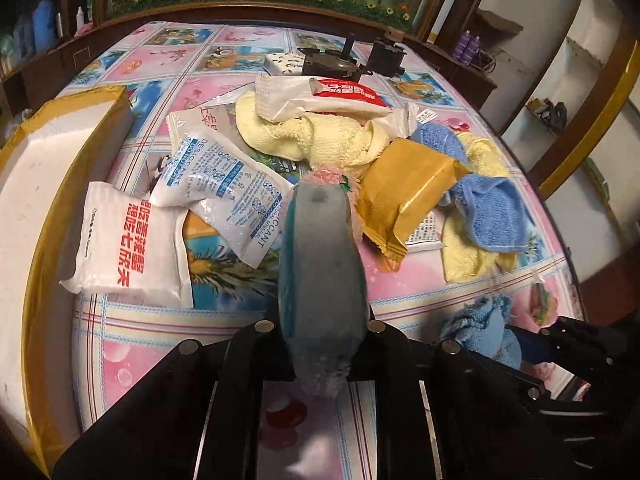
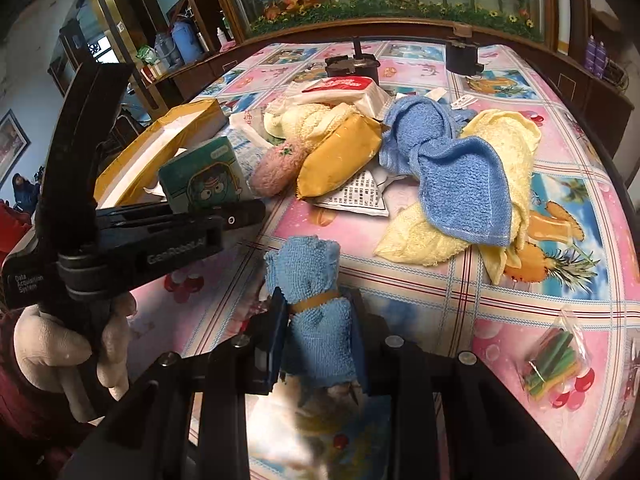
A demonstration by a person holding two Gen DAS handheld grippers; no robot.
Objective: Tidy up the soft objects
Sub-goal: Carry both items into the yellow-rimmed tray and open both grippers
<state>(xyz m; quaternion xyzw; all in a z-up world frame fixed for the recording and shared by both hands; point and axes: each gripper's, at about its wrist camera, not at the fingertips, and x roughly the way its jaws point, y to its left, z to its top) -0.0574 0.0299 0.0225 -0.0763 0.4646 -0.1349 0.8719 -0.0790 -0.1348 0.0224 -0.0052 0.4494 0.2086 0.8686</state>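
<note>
A rolled blue terry cloth bound with a rubber band (image 2: pixel 316 312) sits clenched in the right gripper (image 2: pixel 320 332) above the table; the left gripper (image 1: pixel 324 216) grasps a green tissue packet (image 2: pixel 204 176), which could slip.

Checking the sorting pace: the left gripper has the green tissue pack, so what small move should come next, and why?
Probably swing the left gripper sideways over the open taped box. It is already shut on the green tissue pack, and the box lies right beside it with bare white floor showing inside.
</note>
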